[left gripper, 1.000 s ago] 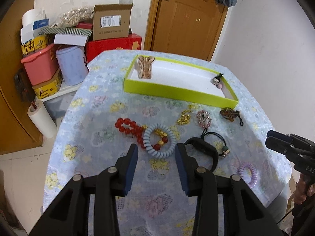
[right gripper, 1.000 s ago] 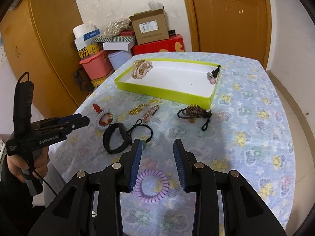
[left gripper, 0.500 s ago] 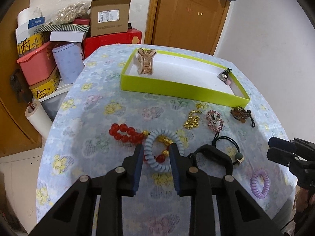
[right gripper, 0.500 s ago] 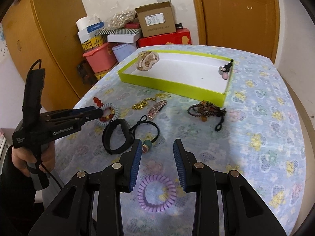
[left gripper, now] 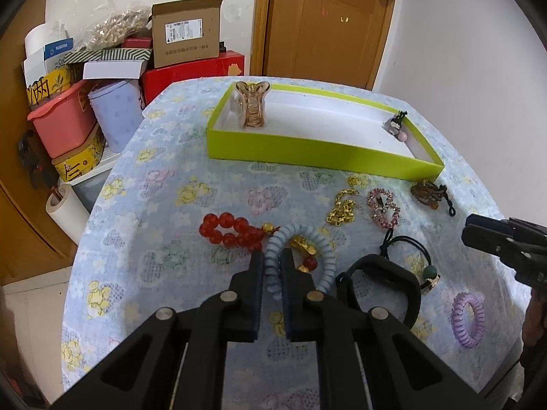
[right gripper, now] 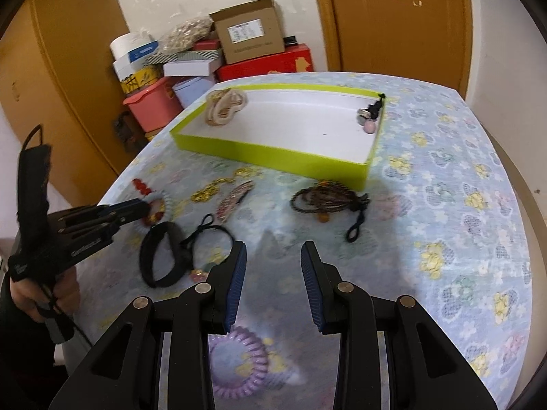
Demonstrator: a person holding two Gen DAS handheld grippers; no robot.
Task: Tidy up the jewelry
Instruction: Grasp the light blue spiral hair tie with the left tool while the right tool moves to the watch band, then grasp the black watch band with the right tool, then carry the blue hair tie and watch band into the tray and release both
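Observation:
My left gripper [left gripper: 272, 259] is shut on the near-left rim of a pale blue spiral hair tie [left gripper: 321, 239] that lies over a red bead bracelet [left gripper: 229, 230] on the table. It also shows in the right wrist view [right gripper: 136, 206]. My right gripper [right gripper: 273, 251] is open and empty above the cloth, with a purple spiral hair tie [right gripper: 239, 364] below its fingers. A lime green tray [left gripper: 318, 150] at the back holds a tan claw clip [left gripper: 251, 107] and a small charm clip [left gripper: 396, 126].
On the flowered cloth lie a gold chain [left gripper: 342, 206], a pink rhinestone clip [left gripper: 383, 206], a brown cord bracelet [left gripper: 427, 193], a black band [left gripper: 386, 283], a black elastic [left gripper: 410, 249] and the purple tie [left gripper: 468, 319]. Boxes [left gripper: 184, 36] and tubs stand left of the table.
My left gripper moved forward and closed its fingers on the blue spiral tie's rim. My right gripper stayed open and shifted slightly forward over the cloth.

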